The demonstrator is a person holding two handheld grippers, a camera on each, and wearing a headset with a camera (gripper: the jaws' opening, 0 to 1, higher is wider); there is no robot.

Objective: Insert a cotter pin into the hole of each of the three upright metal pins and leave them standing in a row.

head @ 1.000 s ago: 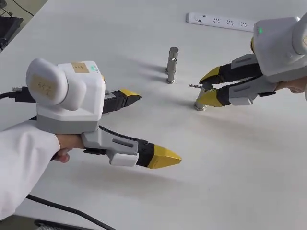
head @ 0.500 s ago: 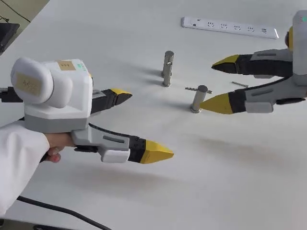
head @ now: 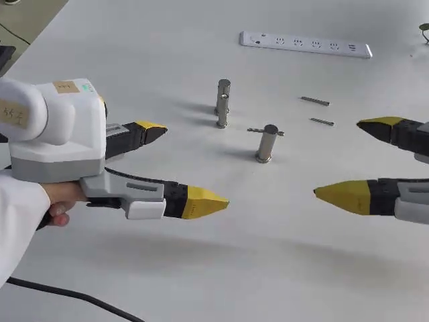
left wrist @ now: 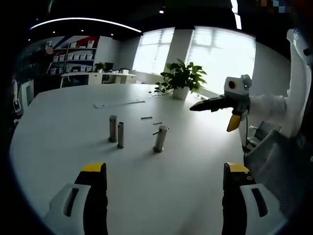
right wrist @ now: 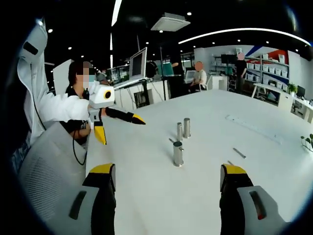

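While both tongs are hanging released above the white worktop [head: 281, 268], the task's pieces are sitting toward its far edge. The left gripper [head: 184, 164] is hovering over the left side of the worktop, carried by a hand [head: 59, 204] coming out of a white sleeve [head: 17, 228]. Its jaws are spread wide and gripping nothing. The right gripper [head: 340, 158] is reaching in from the right edge, its jaws likewise gaping and empty. Between the two grippers, and a little beyond their tips, a lone metal pin [head: 267, 144] is standing upright. An inserted cotter pin [head: 265, 131] is sitting crosswise through the hole near its top and sticking out on both sides. Two paired metal pins [head: 222, 113] are standing upright just beside each other, closer to the far edge and slightly left of the lone one; whether they are touching is not clear. Two loose cotter pins [head: 315, 101] are lying flat to the right of the uprights, near each other yet apart. They are resting between the lone metal pin and a white power strip [head: 305, 44], which is stretching along the far edge. A dark cable [head: 67, 295] is trailing across the near left corner. In the left gripper view a potted plant [left wrist: 182, 78] is standing at the worktop's far edge by bright windows
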